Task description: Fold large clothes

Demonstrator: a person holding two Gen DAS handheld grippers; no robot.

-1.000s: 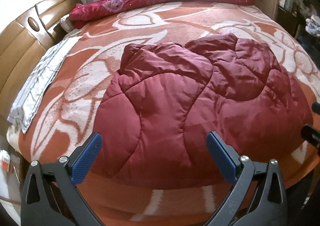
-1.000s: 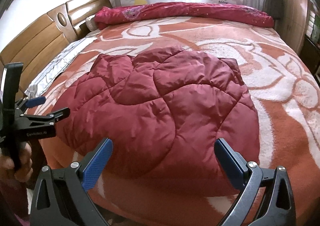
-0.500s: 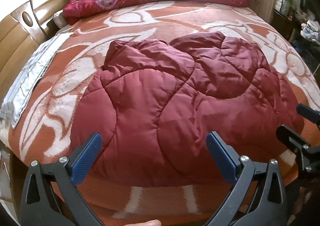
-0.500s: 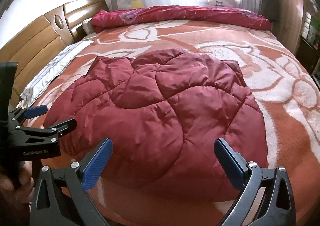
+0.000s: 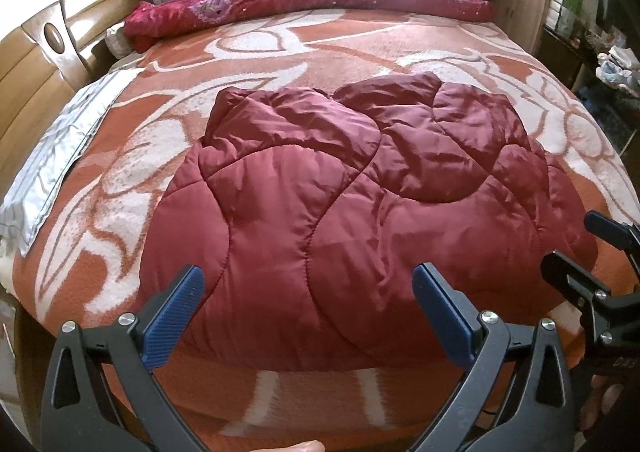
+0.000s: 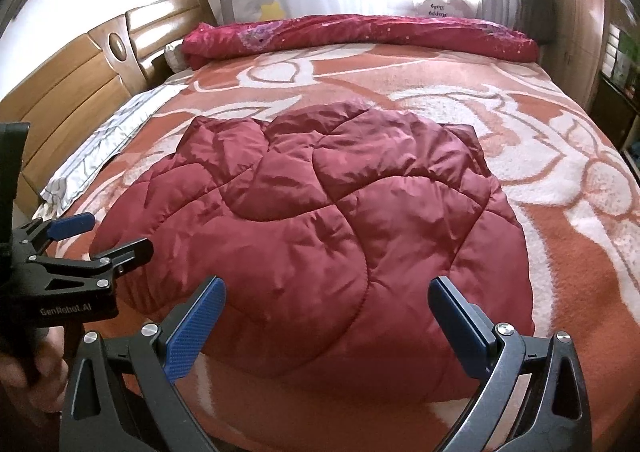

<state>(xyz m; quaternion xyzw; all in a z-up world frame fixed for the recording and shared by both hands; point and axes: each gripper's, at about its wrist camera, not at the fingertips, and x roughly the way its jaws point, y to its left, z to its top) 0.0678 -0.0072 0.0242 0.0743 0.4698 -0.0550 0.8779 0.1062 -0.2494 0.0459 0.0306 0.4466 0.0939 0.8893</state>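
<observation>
A dark red quilted padded jacket (image 5: 340, 204) lies folded in a rounded bundle on the bed, also in the right wrist view (image 6: 320, 232). My left gripper (image 5: 308, 308) is open and empty, held just above the jacket's near edge. My right gripper (image 6: 326, 316) is open and empty, also over the near edge, to the right of the left one. The left gripper shows at the left of the right wrist view (image 6: 100, 236). The right gripper shows at the right of the left wrist view (image 5: 584, 248).
The bed has an orange and white patterned blanket (image 5: 256, 64). A rolled red quilt (image 6: 360, 36) lies along the far side. A grey-white pillow (image 5: 56, 156) sits by the wooden headboard (image 6: 80, 92) at left. Cluttered furniture (image 5: 608, 64) stands at right.
Both grippers have drawn back a little from the jacket and shifted slightly; the jacket looks further off. Both stay open and empty. The jacket has not moved.
</observation>
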